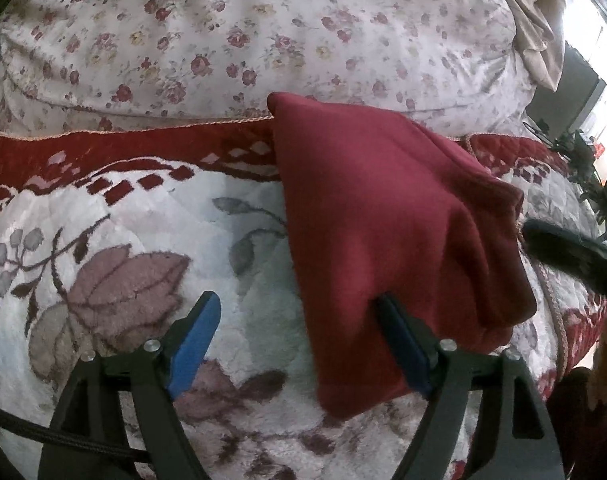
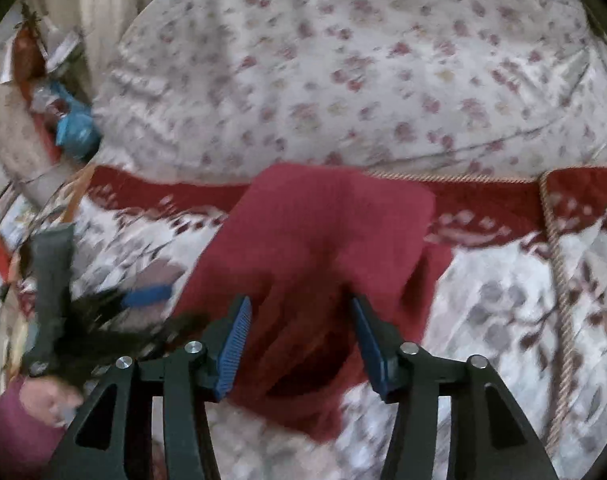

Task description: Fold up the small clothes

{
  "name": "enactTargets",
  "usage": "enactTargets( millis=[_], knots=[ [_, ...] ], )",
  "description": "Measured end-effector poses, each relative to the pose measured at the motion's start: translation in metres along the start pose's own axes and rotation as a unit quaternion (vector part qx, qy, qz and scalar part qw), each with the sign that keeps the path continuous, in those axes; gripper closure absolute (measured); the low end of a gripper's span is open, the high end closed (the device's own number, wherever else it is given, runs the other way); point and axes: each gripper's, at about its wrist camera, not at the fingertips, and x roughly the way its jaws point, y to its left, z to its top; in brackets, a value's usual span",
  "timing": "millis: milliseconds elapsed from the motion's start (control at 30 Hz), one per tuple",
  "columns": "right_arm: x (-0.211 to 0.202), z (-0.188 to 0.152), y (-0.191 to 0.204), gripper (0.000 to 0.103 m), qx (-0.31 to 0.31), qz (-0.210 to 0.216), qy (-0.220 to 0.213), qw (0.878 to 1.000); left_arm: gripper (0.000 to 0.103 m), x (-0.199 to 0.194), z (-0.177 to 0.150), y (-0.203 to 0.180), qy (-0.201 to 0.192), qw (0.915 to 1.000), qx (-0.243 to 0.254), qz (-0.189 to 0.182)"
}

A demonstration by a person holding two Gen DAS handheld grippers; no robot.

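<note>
A small dark red garment [image 1: 387, 224] lies folded on a plush floral blanket [image 1: 123, 240]. My left gripper [image 1: 299, 312] is open at the garment's near left edge, with its right finger [image 1: 403, 344] under or against the cloth and its left finger [image 1: 195, 340] over bare blanket. In the right wrist view the same garment [image 2: 323, 248] lies between the spread jaws of my right gripper [image 2: 301, 320], which is open just above it. The right gripper shows as a dark blur [image 1: 571, 256] at the left view's right edge. The left gripper [image 2: 103, 300] shows at the right view's left.
A white quilt with small red flowers [image 1: 263, 32] is heaped behind the garment. The blanket has a red border with a cord trim [image 2: 555, 272]. Beige cloth [image 1: 539, 28] hangs at the far right. Clutter and a blue bag [image 2: 73, 128] lie beyond the bed's left side.
</note>
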Motion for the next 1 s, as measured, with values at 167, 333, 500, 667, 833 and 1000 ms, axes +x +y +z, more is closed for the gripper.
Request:
enactTargets(
  millis=[167, 333, 500, 667, 833, 1000],
  knots=[
    [0.006, -0.012, 0.006, 0.047, -0.004, 0.011, 0.010, 1.000, 0.021, 0.001, 0.000, 0.000, -0.001, 1.0000, -0.002, 0.000],
    [0.026, -0.022, -0.016, 0.090, 0.040, 0.006, 0.031, 0.999, 0.021, -0.003, -0.002, 0.000, -0.005, 1.0000, 0.007, 0.002],
    [0.010, -0.044, -0.026, 0.093, 0.046, -0.002, 0.024, 0.999, 0.018, 0.003, -0.003, 0.001, 0.006, 0.9999, 0.002, -0.009],
    [0.006, -0.048, -0.034, 0.093, 0.058, 0.008, 0.033, 0.998, 0.018, -0.013, -0.003, -0.007, -0.013, 0.9998, 0.014, 0.008],
    [-0.028, -0.024, -0.029, 0.082, 0.057, 0.025, -0.003, 0.998, 0.018, -0.027, 0.011, -0.018, -0.047, 0.9985, 0.023, 0.016],
    [-0.019, 0.019, -0.024, 0.047, 0.057, 0.020, -0.037, 0.997, 0.018, -0.012, 0.017, -0.027, -0.037, 0.9978, 0.036, 0.041]
  ],
)
